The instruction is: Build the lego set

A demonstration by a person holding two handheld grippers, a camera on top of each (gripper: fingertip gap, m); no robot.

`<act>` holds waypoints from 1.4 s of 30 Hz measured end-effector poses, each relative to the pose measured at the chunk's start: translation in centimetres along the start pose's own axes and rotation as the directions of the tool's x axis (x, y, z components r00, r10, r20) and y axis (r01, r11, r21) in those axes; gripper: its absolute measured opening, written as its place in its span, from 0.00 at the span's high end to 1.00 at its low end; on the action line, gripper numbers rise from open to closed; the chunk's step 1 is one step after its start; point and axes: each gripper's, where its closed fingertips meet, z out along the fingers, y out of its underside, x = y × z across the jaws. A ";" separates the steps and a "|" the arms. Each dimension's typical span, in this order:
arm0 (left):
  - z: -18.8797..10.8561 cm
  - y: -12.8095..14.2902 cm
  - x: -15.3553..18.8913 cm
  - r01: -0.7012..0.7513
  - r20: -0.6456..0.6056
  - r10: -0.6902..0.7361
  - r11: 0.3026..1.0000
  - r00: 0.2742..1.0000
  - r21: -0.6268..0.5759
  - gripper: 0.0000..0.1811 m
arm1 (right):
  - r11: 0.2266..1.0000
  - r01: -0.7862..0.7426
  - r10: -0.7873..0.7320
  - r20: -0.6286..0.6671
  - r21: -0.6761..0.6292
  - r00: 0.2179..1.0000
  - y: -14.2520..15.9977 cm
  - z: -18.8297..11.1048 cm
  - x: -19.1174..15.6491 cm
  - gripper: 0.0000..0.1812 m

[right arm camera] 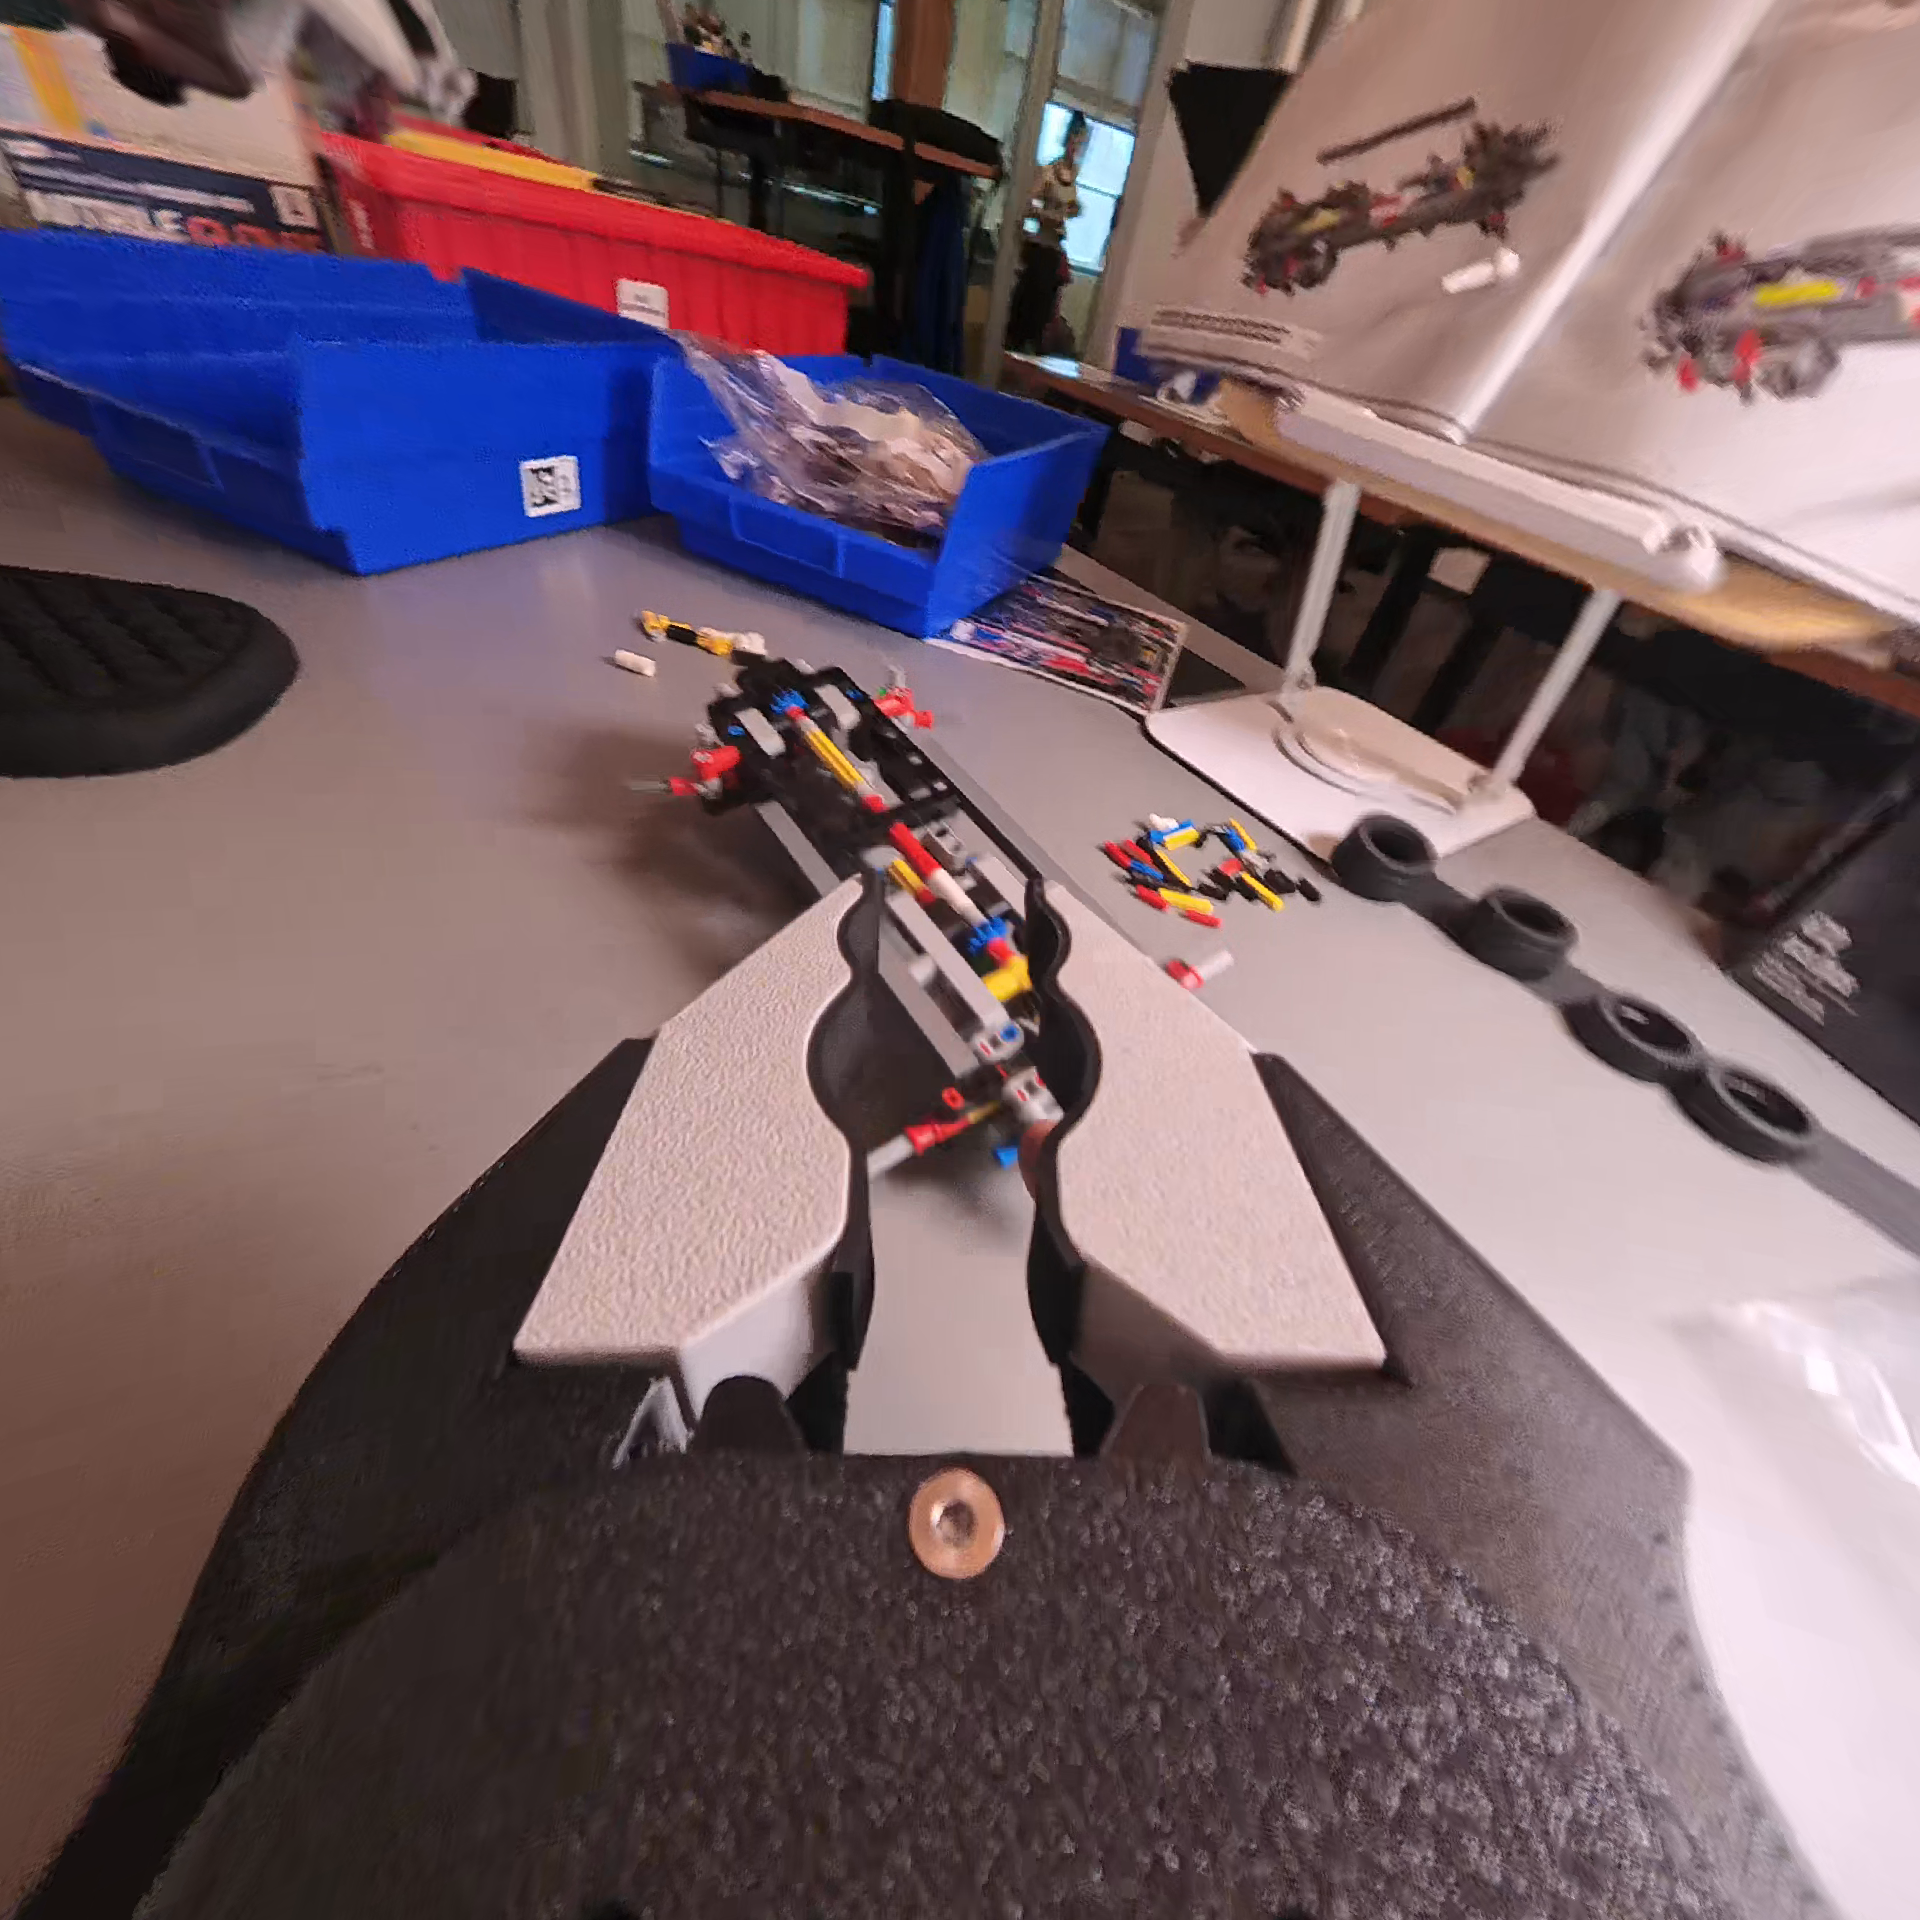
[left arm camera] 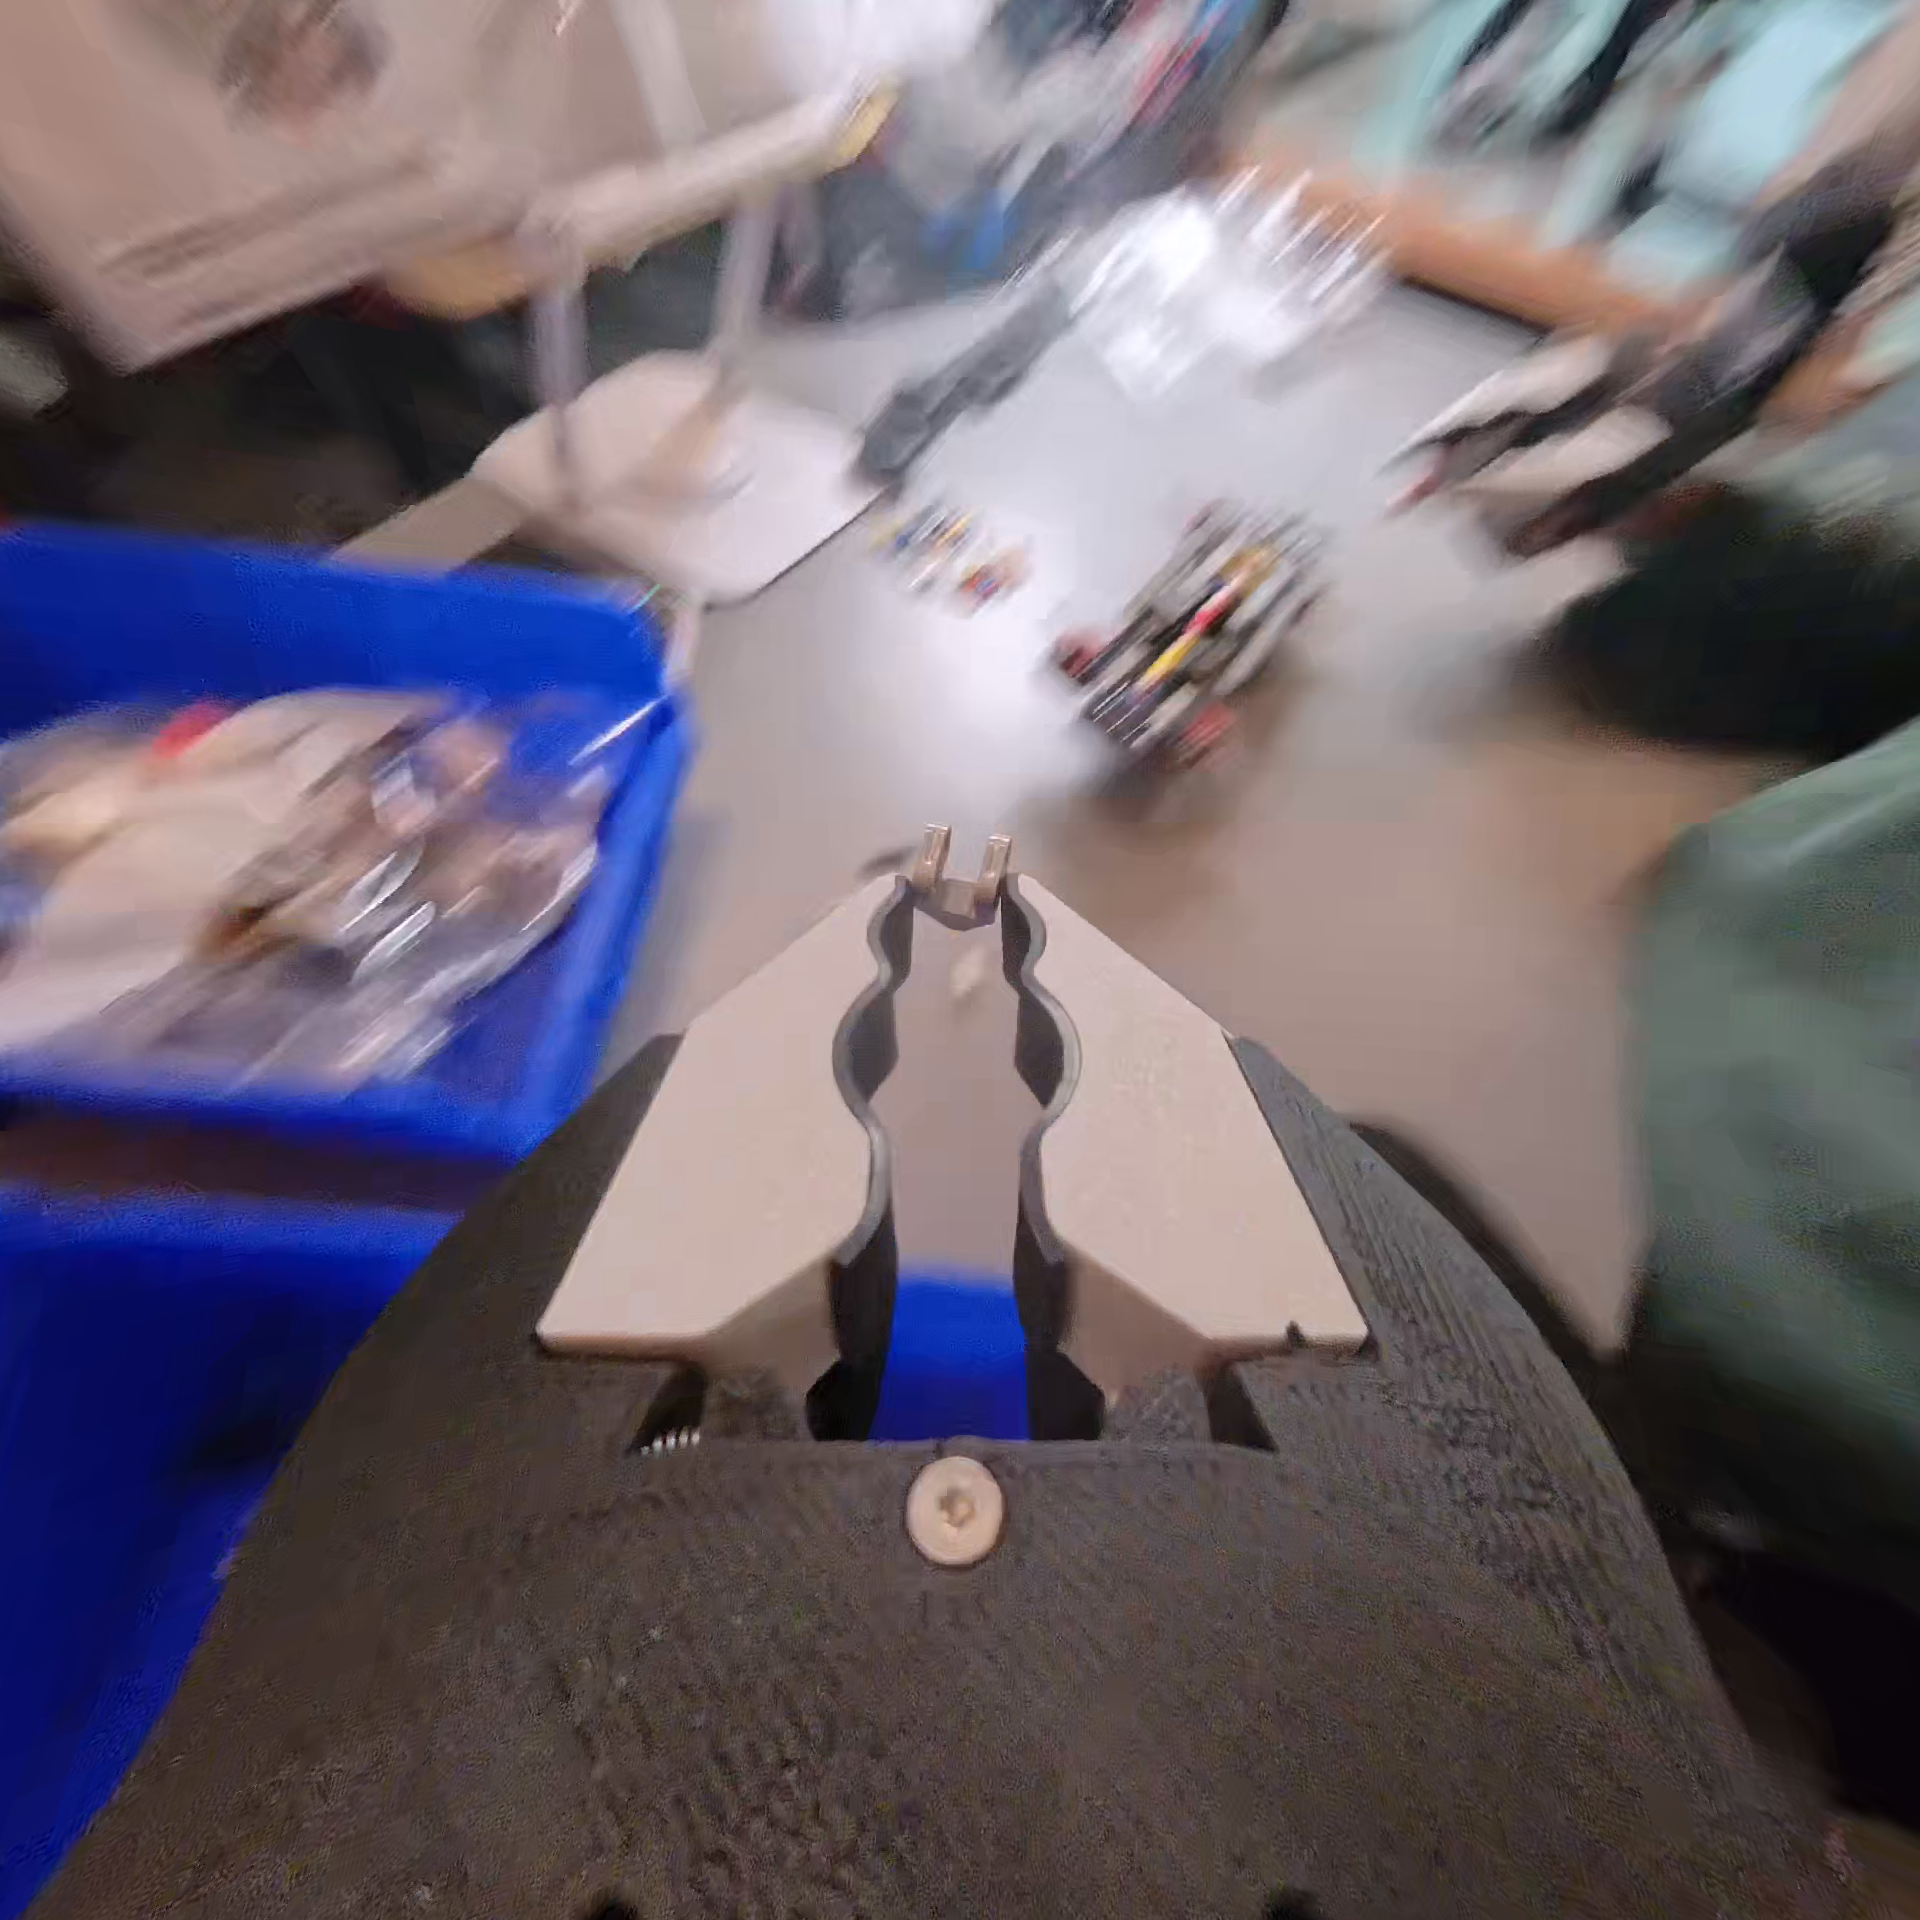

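The view from the left wrist is blurred. My left gripper (left arm camera: 958, 891) is shut on a small tan U-shaped lego piece (left arm camera: 962, 883) at its fingertips, held above the grey table (left arm camera: 1299, 935). The long black lego chassis (left arm camera: 1195, 644) with yellow and red parts lies farther ahead. In the right wrist view my right gripper (right arm camera: 951, 894) has its jaws close on either side of the near part of the chassis (right arm camera: 831, 748), which fills the gap between them. A pile of small loose lego parts (right arm camera: 1205, 868) lies right of the chassis.
Blue bins (right arm camera: 343, 436) stand at the back left, one holding plastic bags of parts (right arm camera: 842, 436), with a red bin (right arm camera: 582, 239) behind. Black tyres (right arm camera: 1517, 925) lie in a row on the right. An instruction booklet (right arm camera: 1558, 260) rests on a white stand (right arm camera: 1340, 748). A green sleeve (left arm camera: 1787, 1039) is at the right.
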 end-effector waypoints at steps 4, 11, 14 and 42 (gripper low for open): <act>3.6 -5.6 9.5 0.139 -0.378 -0.048 0.966 0.924 0.216 0.92 | 0.984 0.170 -0.175 0.153 0.047 0.973 -3.6 1.5 -4.2 0.86; 12.1 -7.8 18.7 0.419 -0.719 -0.214 0.900 0.661 0.117 0.92 | 0.895 0.408 -0.441 0.212 0.181 0.872 -9.5 3.3 -8.4 0.84; 14.8 -8.0 20.7 0.470 -0.767 -0.268 0.881 0.582 0.049 0.92 | 0.875 0.440 -0.478 0.224 0.202 0.849 -10.4 4.0 -9.0 0.82; 19.9 -4.3 21.1 0.429 -0.662 -0.259 0.897 0.704 0.105 0.80 | 0.971 0.237 -0.218 0.281 -0.036 0.934 -3.5 1.5 -4.7 0.92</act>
